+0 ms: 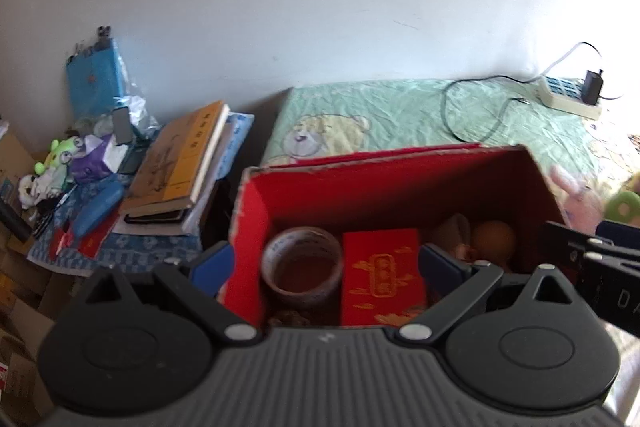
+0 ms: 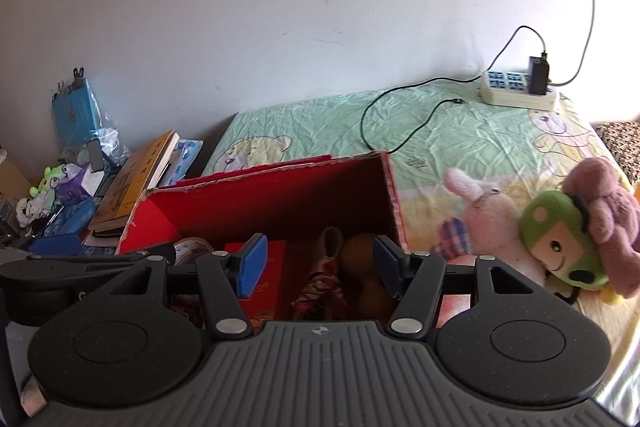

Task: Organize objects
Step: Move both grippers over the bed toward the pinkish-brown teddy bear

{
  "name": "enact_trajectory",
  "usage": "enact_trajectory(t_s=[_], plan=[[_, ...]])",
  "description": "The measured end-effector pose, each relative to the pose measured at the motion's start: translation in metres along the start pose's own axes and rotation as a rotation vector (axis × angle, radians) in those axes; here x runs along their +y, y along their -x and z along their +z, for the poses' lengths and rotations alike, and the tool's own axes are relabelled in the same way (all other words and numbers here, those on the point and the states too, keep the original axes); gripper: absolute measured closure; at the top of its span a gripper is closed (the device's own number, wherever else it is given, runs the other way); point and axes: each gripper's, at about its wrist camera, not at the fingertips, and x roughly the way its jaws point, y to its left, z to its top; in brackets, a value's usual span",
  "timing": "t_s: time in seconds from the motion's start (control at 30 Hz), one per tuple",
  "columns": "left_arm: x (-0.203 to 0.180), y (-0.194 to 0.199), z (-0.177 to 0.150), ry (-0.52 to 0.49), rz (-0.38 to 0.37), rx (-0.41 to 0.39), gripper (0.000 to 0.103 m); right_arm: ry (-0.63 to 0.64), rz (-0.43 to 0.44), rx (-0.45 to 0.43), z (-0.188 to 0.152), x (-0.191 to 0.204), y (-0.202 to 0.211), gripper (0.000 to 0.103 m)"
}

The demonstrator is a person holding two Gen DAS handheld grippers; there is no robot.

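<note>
A red cardboard box (image 1: 384, 163) stands open on the bed. Inside lie a roll of tape (image 1: 302, 267), a red packet with gold print (image 1: 382, 275) and an orange ball (image 1: 494, 239). My left gripper (image 1: 326, 267) hovers over the box's near left part, open wide and empty. My right gripper (image 2: 320, 263) hangs open over the box's (image 2: 260, 175) right half. Below it are the ball (image 2: 360, 247) and a striped brownish thing (image 2: 320, 283), and nothing sits between the pads. Right of the box lie a pink plush rabbit (image 2: 488, 223) and a green-faced doll (image 2: 560, 243).
A power strip (image 2: 516, 93) with a black cable (image 2: 384, 107) lies at the back of the green bedsheet (image 2: 320, 123). Left of the bed, a crowded side table holds stacked books (image 1: 180, 163), a blue case (image 1: 98, 213) and small plush toys (image 1: 60, 159). Cardboard boxes (image 1: 20, 307) sit at the far left.
</note>
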Motion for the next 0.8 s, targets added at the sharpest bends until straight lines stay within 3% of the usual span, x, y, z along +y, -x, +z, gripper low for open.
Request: enact_trajectory(t_s=[0.37, 0.8], plan=[[-0.089, 0.016, -0.003, -0.075, -0.083, 0.016, 0.004, -0.084, -0.074, 0.0, 0.001, -0.082, 0.026, 0.041], [-0.19, 0.025, -0.011, -0.079, -0.1, 0.066, 0.004, -0.102, -0.077, 0.068, -0.005, -0.186, 0.039, 0.041]])
